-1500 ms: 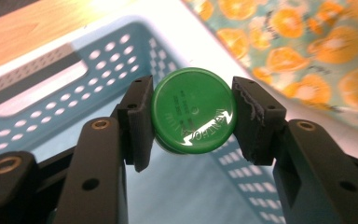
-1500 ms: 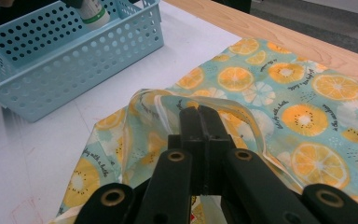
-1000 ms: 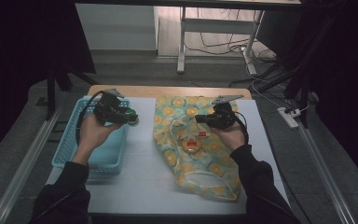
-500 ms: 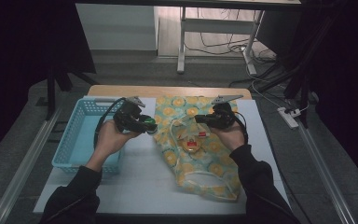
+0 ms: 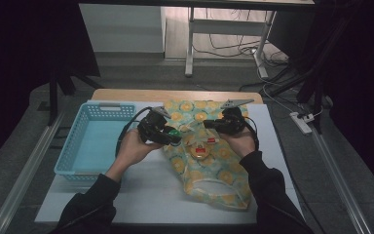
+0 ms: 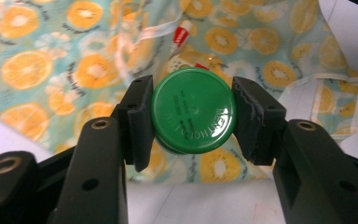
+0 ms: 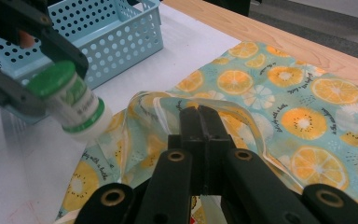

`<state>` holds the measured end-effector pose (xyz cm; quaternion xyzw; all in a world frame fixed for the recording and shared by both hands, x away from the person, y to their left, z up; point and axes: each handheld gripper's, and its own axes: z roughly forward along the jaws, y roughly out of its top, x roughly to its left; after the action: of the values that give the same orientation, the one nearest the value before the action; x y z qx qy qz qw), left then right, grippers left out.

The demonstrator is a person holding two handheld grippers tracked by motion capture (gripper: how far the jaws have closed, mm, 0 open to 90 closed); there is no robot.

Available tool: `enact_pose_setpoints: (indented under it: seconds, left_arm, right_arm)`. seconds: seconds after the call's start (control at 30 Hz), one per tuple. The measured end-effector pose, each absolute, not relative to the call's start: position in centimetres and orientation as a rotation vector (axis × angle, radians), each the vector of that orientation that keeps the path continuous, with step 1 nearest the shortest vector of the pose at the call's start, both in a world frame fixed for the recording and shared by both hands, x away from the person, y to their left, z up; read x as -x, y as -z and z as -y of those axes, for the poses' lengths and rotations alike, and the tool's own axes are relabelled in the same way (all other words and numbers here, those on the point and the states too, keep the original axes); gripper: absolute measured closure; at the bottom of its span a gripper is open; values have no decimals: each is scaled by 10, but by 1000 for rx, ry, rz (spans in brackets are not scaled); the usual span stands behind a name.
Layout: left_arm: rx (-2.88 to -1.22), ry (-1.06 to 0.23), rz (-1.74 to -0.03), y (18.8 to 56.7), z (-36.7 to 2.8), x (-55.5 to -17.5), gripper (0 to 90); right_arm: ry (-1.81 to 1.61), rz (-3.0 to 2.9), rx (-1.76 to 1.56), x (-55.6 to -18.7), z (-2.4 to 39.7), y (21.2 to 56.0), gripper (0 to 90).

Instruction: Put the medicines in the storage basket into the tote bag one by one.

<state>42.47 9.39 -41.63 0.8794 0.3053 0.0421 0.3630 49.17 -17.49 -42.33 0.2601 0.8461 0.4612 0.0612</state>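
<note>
1. Bottle (image 6: 193, 116) with a green cap sits clamped in the left hand-held gripper (image 5: 168, 136), hanging right over the fruit-print bag's (image 5: 214, 165) edge.
2. Right hand-held gripper (image 7: 200, 122) is pinched tight on the bag's rim, lifting it open.
3. Blue basket (image 5: 92, 141) is just beside the bag on the surface (image 5: 141, 195).

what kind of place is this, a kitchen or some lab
Most likely a lab or recording setup, not a kitchen: a white-topped table flanked by dark curtains, loose cables and a power strip on the floor behind it.
</note>
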Motion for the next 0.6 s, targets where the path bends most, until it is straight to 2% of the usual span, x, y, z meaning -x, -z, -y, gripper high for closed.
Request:
enact_pose_setpoints:
  seconds: [0.4,0.6]
  left_arm:
    - [-2303,-66,-717,430,-49,-437,522]
    - [-2319,-90,-717,439,-35,-447,521]
  right_arm:
    - [-1394,-2554,-785,-493,173,424,900]
    - [-1397,-2553,-783,-492,172,423,900]
